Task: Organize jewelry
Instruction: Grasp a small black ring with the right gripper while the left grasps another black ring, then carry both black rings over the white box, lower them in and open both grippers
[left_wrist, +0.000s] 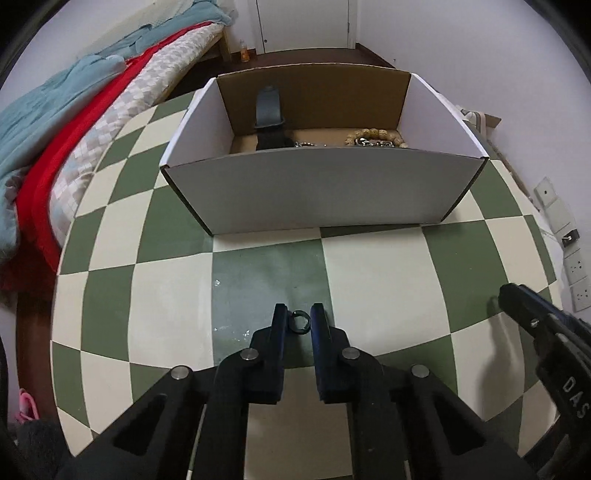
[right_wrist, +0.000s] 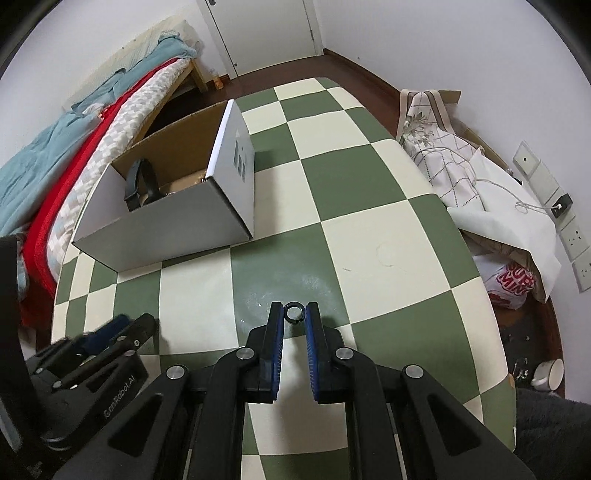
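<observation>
My left gripper (left_wrist: 299, 316) is shut on a small dark ring (left_wrist: 300, 322), held between its fingertips just above the checkered table (left_wrist: 388, 266). My right gripper (right_wrist: 294, 311) is shut on another small dark open ring (right_wrist: 294, 312) over the table. An open cardboard box (left_wrist: 314, 192) stands ahead of the left gripper; it holds a dark watch (left_wrist: 269, 118), a beaded bracelet (left_wrist: 373, 140) and a metal chain (left_wrist: 308, 144). In the right wrist view the box (right_wrist: 177, 218) is to the upper left, and the left gripper (right_wrist: 110, 339) shows at lower left.
A bed with red and teal bedding (left_wrist: 55, 147) lies left of the table. Bags and cloth (right_wrist: 480, 192) lie on the floor to the right, by wall sockets (right_wrist: 576, 236). A white bowl (right_wrist: 550, 373) sits on the floor. The right gripper's body (left_wrist: 546, 343) shows at right.
</observation>
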